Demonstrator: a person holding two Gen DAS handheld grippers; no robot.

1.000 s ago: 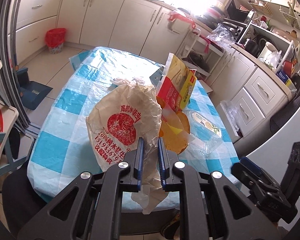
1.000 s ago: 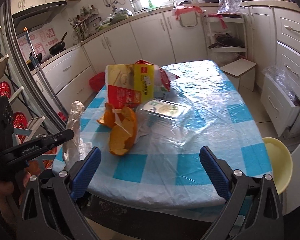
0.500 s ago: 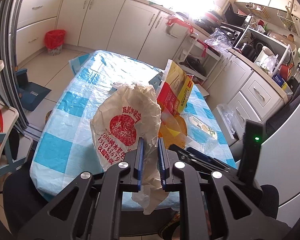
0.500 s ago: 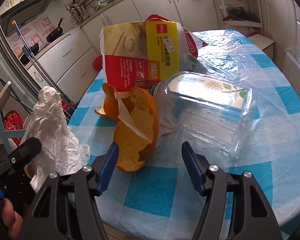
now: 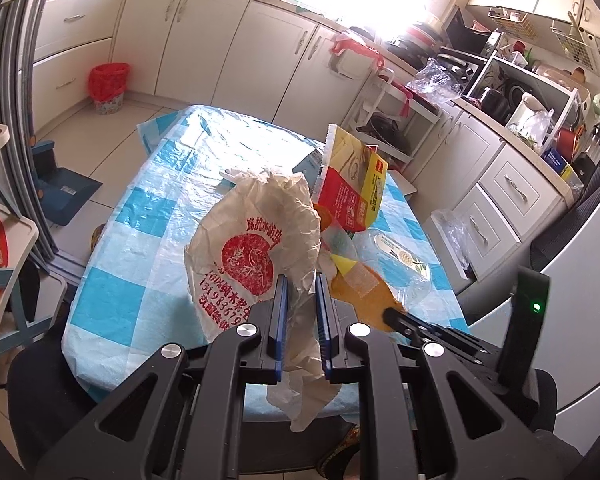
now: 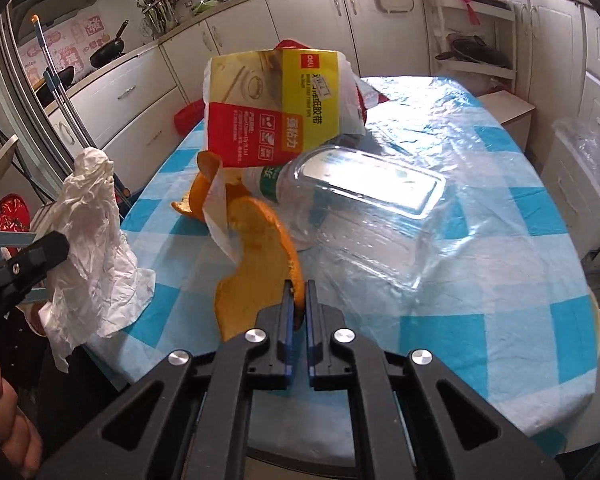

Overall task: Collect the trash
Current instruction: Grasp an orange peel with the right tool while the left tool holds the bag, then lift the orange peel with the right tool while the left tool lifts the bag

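Left claw (image 5: 301, 300) grips a crumpled bag (image 5: 256, 248); right claw (image 6: 299, 304) pinches an orange peel (image 6: 260, 248), seemingly just above the counter (image 6: 480, 312).

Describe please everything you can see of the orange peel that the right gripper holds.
The orange peel is one large curled piece, bright orange outside and paler, matte yellow-orange inside, with torn, uneven edges. The right gripper is shut on its near edge, blue pads on both sides. The peel stands up from the checked tablecloth; whether it touches the cloth I cannot tell. A strip of white film lies against it. Behind it is a clear plastic box.
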